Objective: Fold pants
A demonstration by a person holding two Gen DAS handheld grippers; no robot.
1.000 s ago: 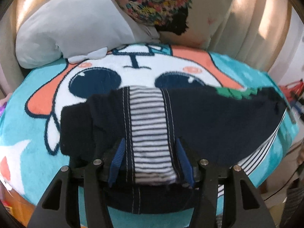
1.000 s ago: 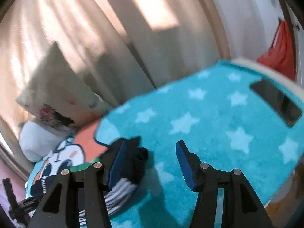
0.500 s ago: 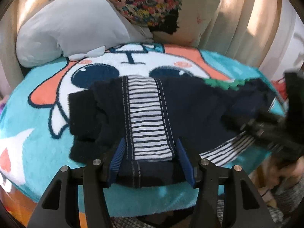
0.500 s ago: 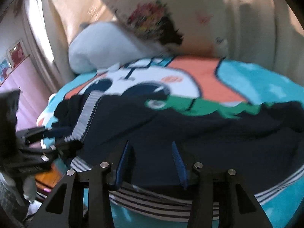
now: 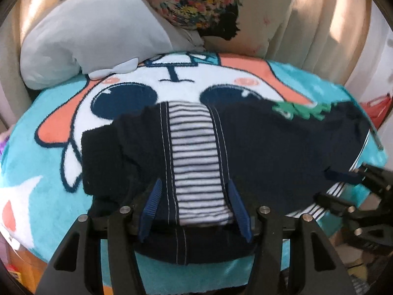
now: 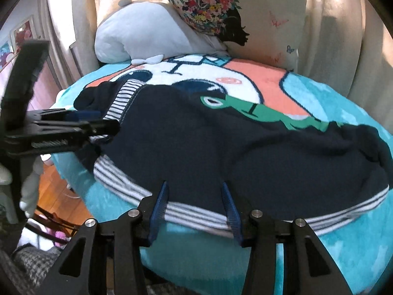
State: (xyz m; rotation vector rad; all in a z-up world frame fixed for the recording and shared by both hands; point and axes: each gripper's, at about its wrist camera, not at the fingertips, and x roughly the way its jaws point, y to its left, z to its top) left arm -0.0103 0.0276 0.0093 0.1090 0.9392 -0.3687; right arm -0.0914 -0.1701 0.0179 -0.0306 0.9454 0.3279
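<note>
My left tool (image 5: 195, 204) and right tool (image 6: 195, 211) sit low, both spread wide at the pants (image 6: 221, 142) edge. The far hem hides.

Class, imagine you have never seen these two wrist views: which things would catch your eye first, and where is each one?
The dark navy pants with striped trim lie spread across the bright turquoise cartoon blanket. Both claws sit open at the pants' near edge: the left claw straddles the striped panel, and the right claw is at the striped hem. Behind, a grey plush and a floral cushion lean against the curtain.
</note>
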